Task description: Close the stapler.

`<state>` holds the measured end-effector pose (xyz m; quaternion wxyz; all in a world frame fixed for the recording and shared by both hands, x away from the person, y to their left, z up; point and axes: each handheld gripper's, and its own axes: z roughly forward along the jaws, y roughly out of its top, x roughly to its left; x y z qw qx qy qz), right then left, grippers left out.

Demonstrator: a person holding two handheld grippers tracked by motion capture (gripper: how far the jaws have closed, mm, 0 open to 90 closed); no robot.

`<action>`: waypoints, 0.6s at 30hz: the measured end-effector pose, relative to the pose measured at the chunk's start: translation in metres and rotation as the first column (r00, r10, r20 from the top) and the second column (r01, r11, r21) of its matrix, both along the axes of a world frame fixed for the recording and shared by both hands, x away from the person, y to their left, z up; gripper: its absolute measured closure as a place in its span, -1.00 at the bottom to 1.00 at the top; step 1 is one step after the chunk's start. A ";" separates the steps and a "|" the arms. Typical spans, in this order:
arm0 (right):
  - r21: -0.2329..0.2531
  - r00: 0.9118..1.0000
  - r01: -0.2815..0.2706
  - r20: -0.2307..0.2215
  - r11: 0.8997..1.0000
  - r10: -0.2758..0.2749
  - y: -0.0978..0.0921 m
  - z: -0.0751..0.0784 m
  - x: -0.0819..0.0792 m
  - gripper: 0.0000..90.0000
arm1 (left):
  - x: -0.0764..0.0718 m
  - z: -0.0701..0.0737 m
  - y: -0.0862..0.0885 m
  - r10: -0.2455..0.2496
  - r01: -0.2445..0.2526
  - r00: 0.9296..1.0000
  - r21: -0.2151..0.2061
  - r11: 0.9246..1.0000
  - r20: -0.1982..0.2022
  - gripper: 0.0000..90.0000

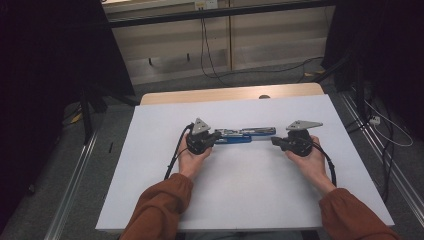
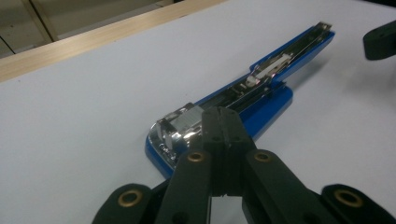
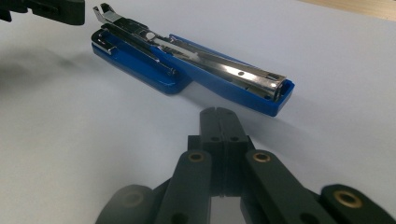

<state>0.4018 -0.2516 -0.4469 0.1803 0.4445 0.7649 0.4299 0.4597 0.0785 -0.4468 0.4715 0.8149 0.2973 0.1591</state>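
Stapler (image 1: 245, 134), blue and hinged open so its chrome staple channel faces up, lies on the white surface (image 1: 240, 200) with its long axis running left to right between the two grippers. Its hinge end sits right at the left gripper (image 2: 223, 122), whose fingers are pressed together with nothing between them, touching or just short of the chrome. The right gripper (image 3: 219, 122) is likewise closed and empty, a little apart from the far tip. By my judgement the left hand is nearer.
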 end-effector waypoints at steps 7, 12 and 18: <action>-0.003 1.000 -0.001 -0.012 1.000 0.001 0.001 -0.002 0.001 1.00 | 0.004 -0.003 -0.002 0.022 -0.021 0.999 0.043 0.999 -0.024 1.00; -0.008 1.000 -0.002 -0.009 1.000 0.002 0.001 -0.002 0.001 1.00 | 0.007 -0.007 -0.003 0.022 -0.021 1.000 0.067 0.998 -0.016 1.00; -0.012 1.000 -0.008 -0.011 1.000 0.007 0.003 -0.003 0.001 1.00 | 0.008 -0.009 -0.003 0.028 -0.026 0.999 0.063 0.998 -0.022 1.00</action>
